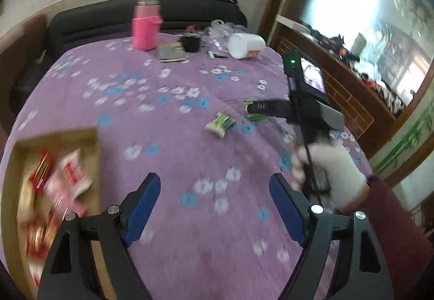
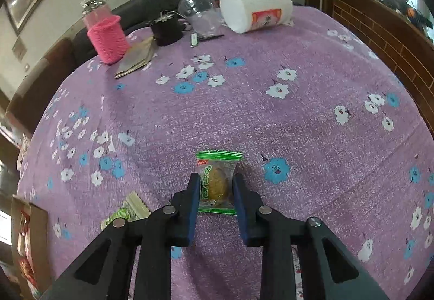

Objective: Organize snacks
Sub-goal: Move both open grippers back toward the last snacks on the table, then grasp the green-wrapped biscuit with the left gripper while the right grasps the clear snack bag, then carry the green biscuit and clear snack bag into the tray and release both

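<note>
A green-wrapped biscuit packet (image 2: 217,182) lies on the purple flowered cloth between the fingers of my right gripper (image 2: 216,179), which is shut on it. A second green packet (image 2: 127,211) lies just to its left; it also shows in the left wrist view (image 1: 220,123). A cardboard box (image 1: 93,145) with several red-and-white snack packets (image 1: 69,174) sits at the left. My left gripper (image 1: 214,183) is open and empty above the cloth, right of the box. The right gripper (image 1: 255,109) shows in the left wrist view on the green packet.
At the far edge stand a pink-sleeved bottle (image 2: 107,37), a folded paper (image 2: 137,57), a black cup (image 2: 166,30), a clear plastic cup (image 2: 196,8) and a lying white tissue roll (image 2: 255,7). A wooden cabinet (image 2: 385,37) is at the right.
</note>
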`<action>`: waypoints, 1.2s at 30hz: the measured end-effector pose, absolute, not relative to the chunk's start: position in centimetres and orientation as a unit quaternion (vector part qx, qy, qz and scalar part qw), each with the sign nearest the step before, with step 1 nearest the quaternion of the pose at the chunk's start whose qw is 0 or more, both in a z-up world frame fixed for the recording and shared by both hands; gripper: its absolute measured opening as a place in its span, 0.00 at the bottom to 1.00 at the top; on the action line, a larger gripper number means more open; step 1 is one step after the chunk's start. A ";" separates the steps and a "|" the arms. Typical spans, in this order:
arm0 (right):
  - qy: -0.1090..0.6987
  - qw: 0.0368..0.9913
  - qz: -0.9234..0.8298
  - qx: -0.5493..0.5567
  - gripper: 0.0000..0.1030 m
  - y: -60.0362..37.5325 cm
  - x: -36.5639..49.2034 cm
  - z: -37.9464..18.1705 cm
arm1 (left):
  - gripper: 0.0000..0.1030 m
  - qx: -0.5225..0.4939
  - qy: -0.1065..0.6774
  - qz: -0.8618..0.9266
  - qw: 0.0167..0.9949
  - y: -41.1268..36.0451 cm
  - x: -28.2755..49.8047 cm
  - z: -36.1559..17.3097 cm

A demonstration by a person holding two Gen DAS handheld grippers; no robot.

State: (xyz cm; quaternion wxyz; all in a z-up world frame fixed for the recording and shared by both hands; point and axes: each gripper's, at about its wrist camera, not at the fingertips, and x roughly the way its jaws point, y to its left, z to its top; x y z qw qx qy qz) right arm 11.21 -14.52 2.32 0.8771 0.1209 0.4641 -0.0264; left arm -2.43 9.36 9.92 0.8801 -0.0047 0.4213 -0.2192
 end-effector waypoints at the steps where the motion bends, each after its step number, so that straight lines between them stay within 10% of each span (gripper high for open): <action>1: 0.462 0.878 -0.028 0.123 0.22 -14.9 10.7 2.4 | 0.79 0.001 0.427 -0.219 0.877 8.6 -1.2 9.4; 19: 0.411 0.869 0.078 0.266 0.23 -19.3 3.2 2.5 | 0.79 0.075 0.468 -0.197 0.858 -0.1 11.4 0.8; 21: 0.410 0.867 0.078 0.271 0.23 -19.5 3.1 2.4 | 0.71 0.095 0.455 -0.187 0.865 -0.6 11.2 0.6; 25: 0.407 0.868 0.072 0.276 0.23 -20.1 3.1 2.4 | 0.17 0.113 0.436 -0.193 0.872 -1.3 10.4 1.3; 36: 0.394 0.868 0.074 0.292 0.23 -21.0 2.8 2.7 | 0.18 0.062 0.412 -0.196 0.887 1.2 6.7 4.2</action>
